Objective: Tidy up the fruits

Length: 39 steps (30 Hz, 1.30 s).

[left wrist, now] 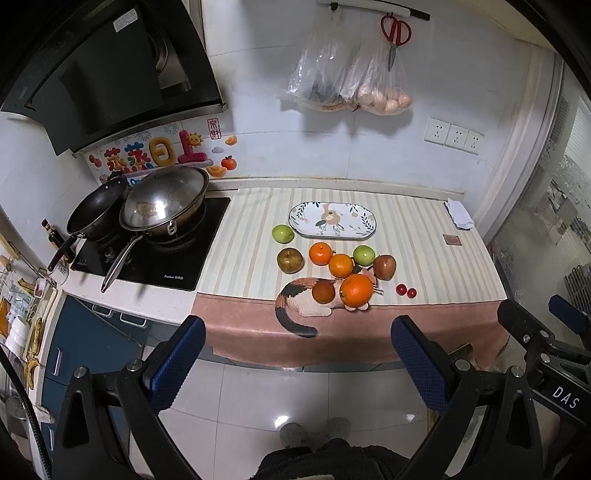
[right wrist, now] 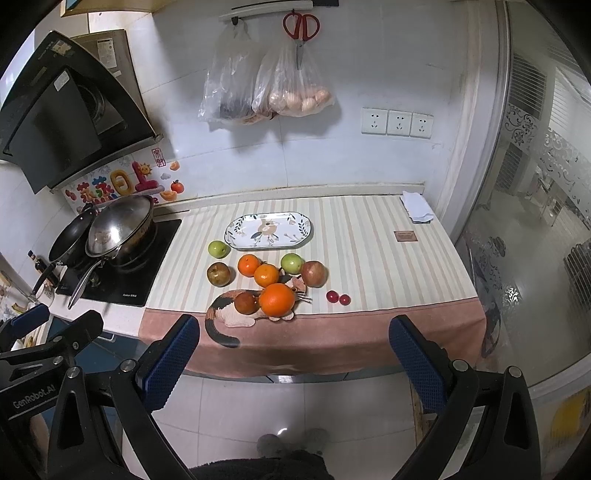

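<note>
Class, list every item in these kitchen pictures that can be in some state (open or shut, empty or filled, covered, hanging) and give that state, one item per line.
Left hand-held gripper: open, empty.
Right hand-held gripper: open, empty.
Plate: empty.
Large orange: on the cloth, not on the plate.
Wok: covered by a lid.
Frying pan: uncovered.
Scissors: shut, hanging on the wall.
Egg bag: hanging, filled.

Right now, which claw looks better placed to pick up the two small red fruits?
Probably the right claw: the small red fruits lie at the right end of the fruit group. The left claw is also open and held back, but it sits further left.
</note>
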Tool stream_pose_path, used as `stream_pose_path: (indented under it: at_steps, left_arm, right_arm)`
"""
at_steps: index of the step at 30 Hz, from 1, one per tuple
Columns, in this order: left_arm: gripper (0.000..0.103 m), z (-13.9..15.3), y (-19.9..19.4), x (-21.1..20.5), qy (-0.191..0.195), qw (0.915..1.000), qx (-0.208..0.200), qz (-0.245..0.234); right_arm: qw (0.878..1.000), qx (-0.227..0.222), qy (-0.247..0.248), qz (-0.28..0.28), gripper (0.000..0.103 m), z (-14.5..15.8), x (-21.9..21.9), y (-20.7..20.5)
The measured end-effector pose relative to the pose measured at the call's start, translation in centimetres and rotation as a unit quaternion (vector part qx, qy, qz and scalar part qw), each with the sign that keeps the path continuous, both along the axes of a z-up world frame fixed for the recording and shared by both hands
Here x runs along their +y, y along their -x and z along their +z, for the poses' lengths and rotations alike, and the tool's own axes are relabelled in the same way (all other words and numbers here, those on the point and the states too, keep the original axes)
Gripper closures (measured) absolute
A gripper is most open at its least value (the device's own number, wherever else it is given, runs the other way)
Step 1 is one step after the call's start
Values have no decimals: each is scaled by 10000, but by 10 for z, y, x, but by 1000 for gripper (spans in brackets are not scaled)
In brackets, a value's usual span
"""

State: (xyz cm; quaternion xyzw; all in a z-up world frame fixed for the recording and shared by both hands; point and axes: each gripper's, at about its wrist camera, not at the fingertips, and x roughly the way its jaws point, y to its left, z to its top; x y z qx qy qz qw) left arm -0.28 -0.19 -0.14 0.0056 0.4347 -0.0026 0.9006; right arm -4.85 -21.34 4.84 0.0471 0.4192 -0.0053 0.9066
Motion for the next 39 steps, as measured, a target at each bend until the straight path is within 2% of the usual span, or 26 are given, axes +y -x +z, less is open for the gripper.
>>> stream_pose_path:
  at_steps: [28, 33, 39]
  left_arm:
    - [0, 2, 3, 4, 20, 10000, -19, 1]
    - [0, 5, -7, 20, 121, 9999, 29, -52]
    - [0, -6, -33, 33, 150, 9998, 43, -132]
  right_arm:
    - [9999, -127, -75, -17, 0, 8, 5, 5]
    - [9996, -139, -210, -158, 0, 6, 9, 0]
    - [9990, -102, -258, -340, 0, -2, 19, -11]
